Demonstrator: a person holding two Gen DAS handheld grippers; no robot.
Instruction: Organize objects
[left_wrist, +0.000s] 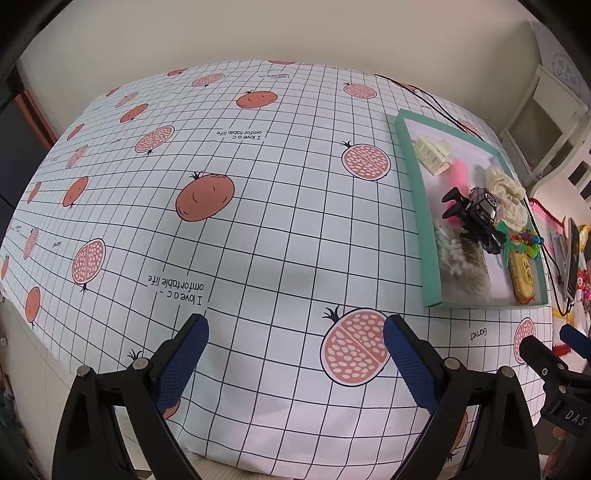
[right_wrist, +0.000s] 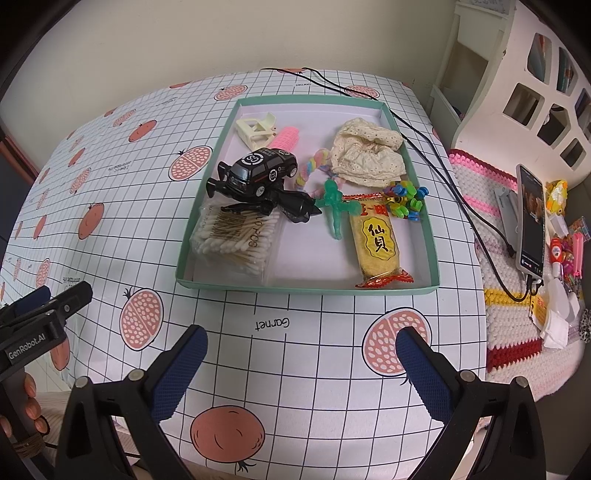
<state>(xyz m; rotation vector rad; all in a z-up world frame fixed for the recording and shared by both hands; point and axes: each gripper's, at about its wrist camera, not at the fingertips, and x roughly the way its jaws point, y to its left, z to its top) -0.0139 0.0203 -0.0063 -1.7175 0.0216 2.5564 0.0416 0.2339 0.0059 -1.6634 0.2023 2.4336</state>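
Note:
A shallow teal box (right_wrist: 430, 236) (left_wrist: 413, 206) rests on the pomegranate-print tablecloth (left_wrist: 258, 221). Inside lie a black toy car (right_wrist: 258, 171) (left_wrist: 480, 210), a pack of cotton swabs (right_wrist: 236, 236) (left_wrist: 454, 254), a yellow rice-cracker packet (right_wrist: 376, 243) (left_wrist: 522, 280), a cream lace scrunchie (right_wrist: 365, 155), a cream hair claw (right_wrist: 256, 129), a pink roller (right_wrist: 286, 138), a green toy figure (right_wrist: 334, 206), a black hair clip (right_wrist: 295, 206) and colourful small clips (right_wrist: 404, 201). My right gripper (right_wrist: 301, 356) is open in front of the box, holding nothing. My left gripper (left_wrist: 295, 345) is open over bare cloth, left of the box.
A black cable (right_wrist: 424, 140) runs past the box's right side to a phone (right_wrist: 532, 221) propped on a crocheted mat (right_wrist: 498, 332). Small trinkets (right_wrist: 565, 251) lie beyond it. A white cut-out shelf (right_wrist: 517, 92) stands at the back right. A hand (right_wrist: 31, 402) grips the left tool.

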